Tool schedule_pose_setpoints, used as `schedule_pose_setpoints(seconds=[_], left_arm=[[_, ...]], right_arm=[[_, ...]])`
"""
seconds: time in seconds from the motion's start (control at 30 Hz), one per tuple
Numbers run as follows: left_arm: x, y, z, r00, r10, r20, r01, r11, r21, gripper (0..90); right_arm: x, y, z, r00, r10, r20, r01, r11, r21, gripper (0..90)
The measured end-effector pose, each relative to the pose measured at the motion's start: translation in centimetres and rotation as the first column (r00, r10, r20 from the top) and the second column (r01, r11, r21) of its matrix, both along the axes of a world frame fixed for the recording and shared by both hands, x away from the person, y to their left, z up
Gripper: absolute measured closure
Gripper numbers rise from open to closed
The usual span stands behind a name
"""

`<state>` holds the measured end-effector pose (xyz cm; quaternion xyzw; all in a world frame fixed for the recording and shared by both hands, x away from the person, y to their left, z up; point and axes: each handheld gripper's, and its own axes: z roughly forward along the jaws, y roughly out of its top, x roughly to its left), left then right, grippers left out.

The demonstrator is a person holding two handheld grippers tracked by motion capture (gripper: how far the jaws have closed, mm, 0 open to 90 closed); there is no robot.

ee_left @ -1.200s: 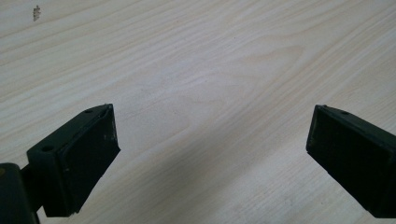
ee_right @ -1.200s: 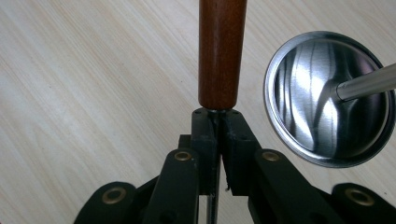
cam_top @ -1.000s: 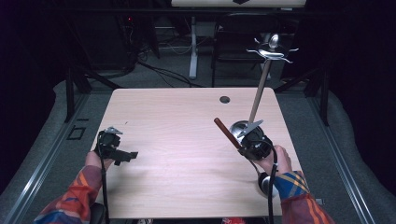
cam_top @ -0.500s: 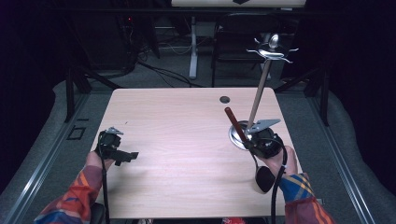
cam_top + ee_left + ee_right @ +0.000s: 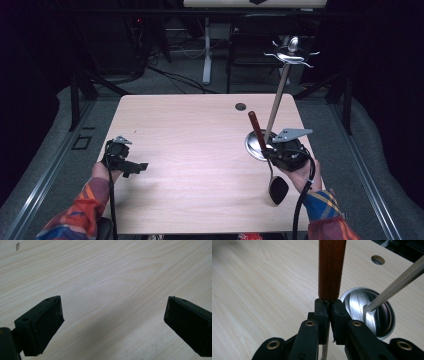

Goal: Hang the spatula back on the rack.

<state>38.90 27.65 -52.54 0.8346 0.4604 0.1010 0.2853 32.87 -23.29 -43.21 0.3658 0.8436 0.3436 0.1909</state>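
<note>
A utensil with a red-brown wooden handle (image 5: 256,129) and a black head (image 5: 278,189) is clamped in my right gripper (image 5: 272,153) at the table's right side. The right gripper view has the pads (image 5: 322,312) pressed on the thin metal shank just below the handle (image 5: 331,267), so the right gripper (image 5: 329,308) is shut on it. The handle points up and away, the head hangs toward the front edge. Just behind stands a metal hook stand with a round base (image 5: 253,145), a slanted pole (image 5: 278,105) and hooks on top (image 5: 291,54). My left gripper (image 5: 136,167) rests open at the left, its pads (image 5: 47,320) wide apart over bare wood.
The light wooden table (image 5: 200,150) has a small round hole (image 5: 240,106) near its far edge, also seen in the right gripper view as the hole (image 5: 377,260). The stand's shiny base (image 5: 368,311) and pole (image 5: 397,283) lie close to the right of the held handle. Dark floor and furniture legs surround the table.
My right gripper has shifted right and a little up with the utensil, closer to the stand; the black head now shows below the hand. The left gripper has stayed put.
</note>
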Motion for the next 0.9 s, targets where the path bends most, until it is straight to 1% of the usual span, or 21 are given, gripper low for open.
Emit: schedule_pose_setpoints(seconds=[0.03,0.1,0.17,0.43,0.53,0.67,0.73,0.8,0.83,0.9], left_arm=[[0.0,0.0,0.0,1.0000,0.001,0.001,-0.001,1.0000,0.000,2.0],[0.0,0.0,0.0,1.0000,0.000,0.001,0.000,1.0000,0.000,2.0],[0.0,0.0,0.0,1.0000,0.000,0.001,0.000,1.0000,0.000,2.0],[0.0,0.0,0.0,1.0000,0.002,0.005,-0.002,1.0000,-0.001,2.2],[0.0,0.0,0.0,1.0000,-0.001,0.005,0.001,1.0000,-0.002,2.2],[0.0,0.0,0.0,1.0000,-0.001,0.002,0.001,1.0000,-0.001,2.2],[0.0,0.0,0.1,1.0000,0.000,0.003,0.000,1.0000,-0.001,2.2],[0.0,0.0,0.0,1.0000,-0.001,0.002,0.001,1.0000,0.000,2.3],[0.0,0.0,0.0,1.0000,0.000,0.003,0.000,1.0000,-0.001,2.2],[0.0,0.0,0.0,1.0000,0.000,0.003,0.000,1.0000,-0.001,2.2]], right_arm=[[-0.1,0.0,0.0,0.9999,0.002,0.017,-0.003,1.000,0.014,84.6],[-0.2,-0.1,0.2,0.9998,0.002,0.019,-0.003,1.000,0.017,84.6],[-0.3,0.0,0.3,0.9993,0.000,0.038,-0.001,1.000,0.028,84.7],[-0.9,0.2,0.6,0.9968,-0.001,0.080,-0.004,0.998,0.056,84.6],[-1.0,0.1,0.7,0.9953,-0.010,0.096,0.002,0.997,0.080,84.7],[-1.0,-0.1,0.9,0.9941,-0.019,0.107,0.009,0.996,0.086,84.7],[-1.1,-0.3,1.1,0.9924,-0.027,0.120,0.015,0.994,0.105,84.7],[-1.2,-0.4,1.3,0.9921,-0.031,0.122,0.017,0.993,0.121,84.7],[-1.2,-0.4,1.3,0.9905,-0.037,0.132,0.019,0.991,0.133,84.7],[-1.3,-0.5,1.6,0.9902,-0.041,0.134,0.023,0.990,0.136,84.7]])
